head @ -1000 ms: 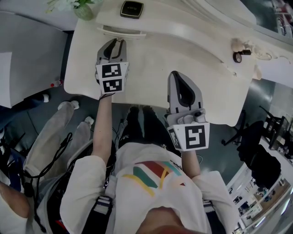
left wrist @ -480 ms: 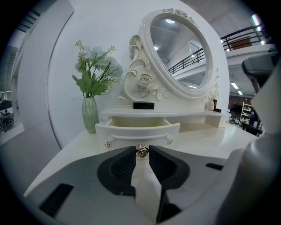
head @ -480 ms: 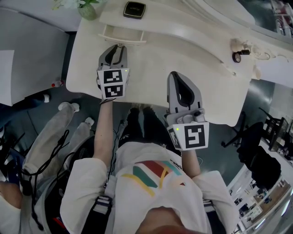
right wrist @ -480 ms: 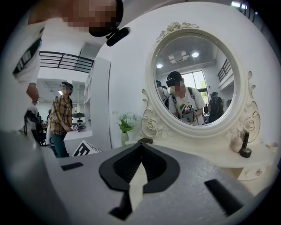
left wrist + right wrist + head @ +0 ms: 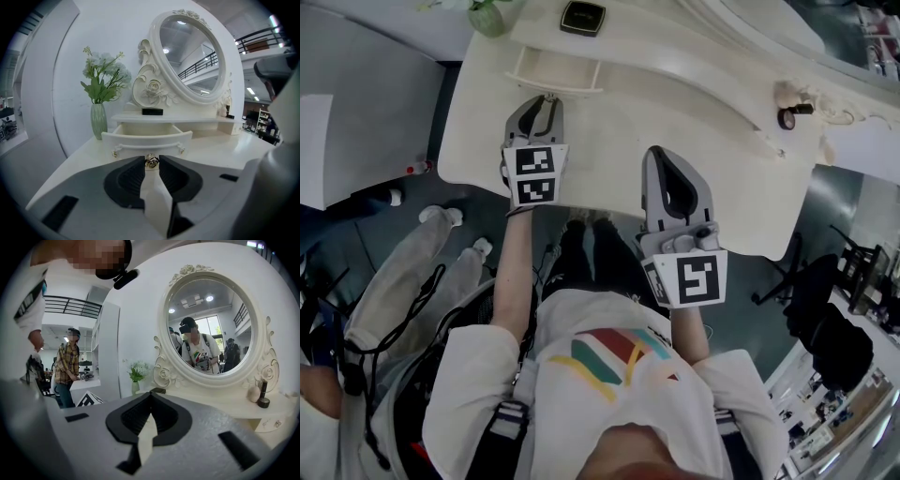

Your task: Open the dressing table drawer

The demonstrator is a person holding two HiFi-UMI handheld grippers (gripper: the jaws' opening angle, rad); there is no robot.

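The cream dressing table [image 5: 619,141] has a small drawer [image 5: 553,73] under its raised shelf, pulled partway out so its inside shows [image 5: 146,127]. My left gripper [image 5: 546,97] reaches to the drawer front, and in the left gripper view its jaws [image 5: 151,162] are shut on the little gold rose-shaped knob [image 5: 151,161]. My right gripper [image 5: 662,155] hovers over the table's middle, apart from the drawer; its jaws [image 5: 151,395] are shut with nothing between them.
A green vase of flowers [image 5: 99,121] stands left of the drawer, and a black box [image 5: 582,17] lies on the shelf above it. The oval mirror [image 5: 190,58] rises behind. Small jars [image 5: 787,114] sit at the shelf's right end. Another person's legs [image 5: 403,272] stand at left.
The drawer has slid further out of the table, drawn by my left gripper, which moved back toward me with the knob. The right gripper has stayed where it was.
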